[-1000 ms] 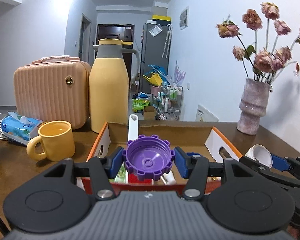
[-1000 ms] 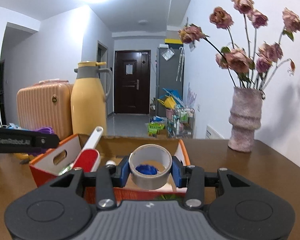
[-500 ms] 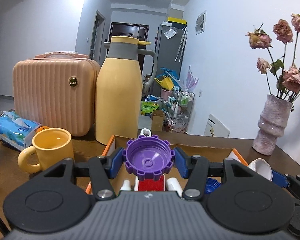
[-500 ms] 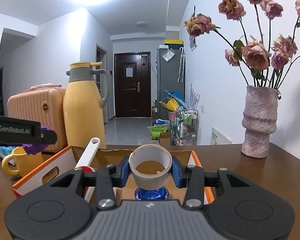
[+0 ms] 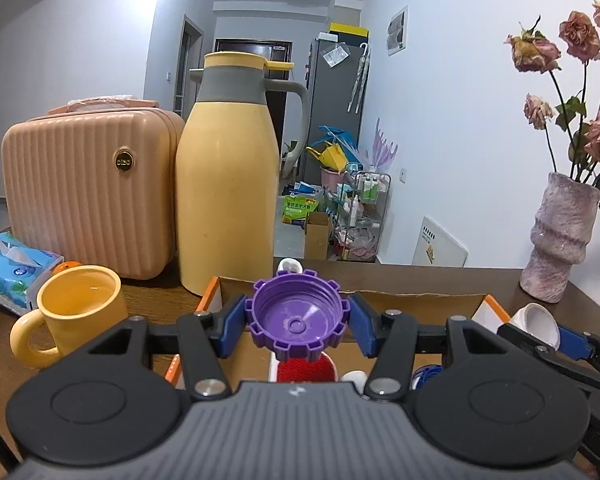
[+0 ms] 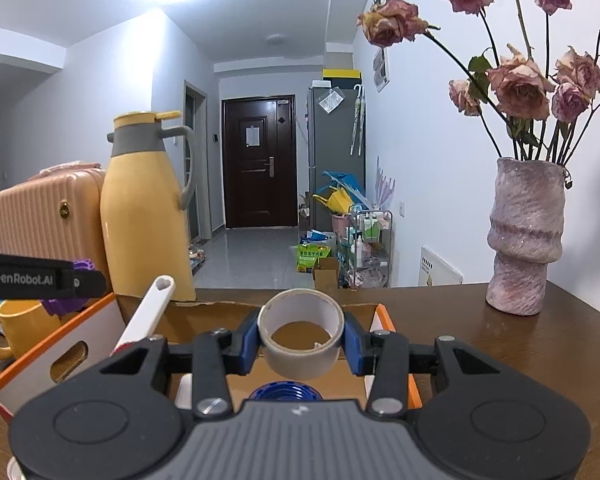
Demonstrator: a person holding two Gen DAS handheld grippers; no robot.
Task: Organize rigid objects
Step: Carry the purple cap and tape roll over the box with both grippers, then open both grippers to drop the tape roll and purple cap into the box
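Observation:
My left gripper (image 5: 297, 325) is shut on a purple notched lid (image 5: 297, 320), held above the open orange-edged cardboard box (image 5: 416, 300). In the right wrist view my right gripper (image 6: 301, 340) is shut on a grey tape roll (image 6: 301, 344) over the same box (image 6: 76, 328). Inside the box lie a red brush with a white handle (image 6: 148, 316) and a blue lid (image 6: 283, 394). The left gripper's arm (image 6: 40, 278) shows at the left with the purple lid. The right gripper with the roll (image 5: 540, 326) appears at the right of the left wrist view.
On the brown table stand a yellow mug (image 5: 76, 312), a yellow thermos jug (image 5: 228, 184), a peach case (image 5: 84, 184), a tissue pack (image 5: 12, 268) and a pink vase with dried roses (image 6: 524, 240). A hallway with clutter lies beyond the table.
Both grippers have moved forward over the box, each keeping its grip. The jug, case and vase now look nearer and larger.

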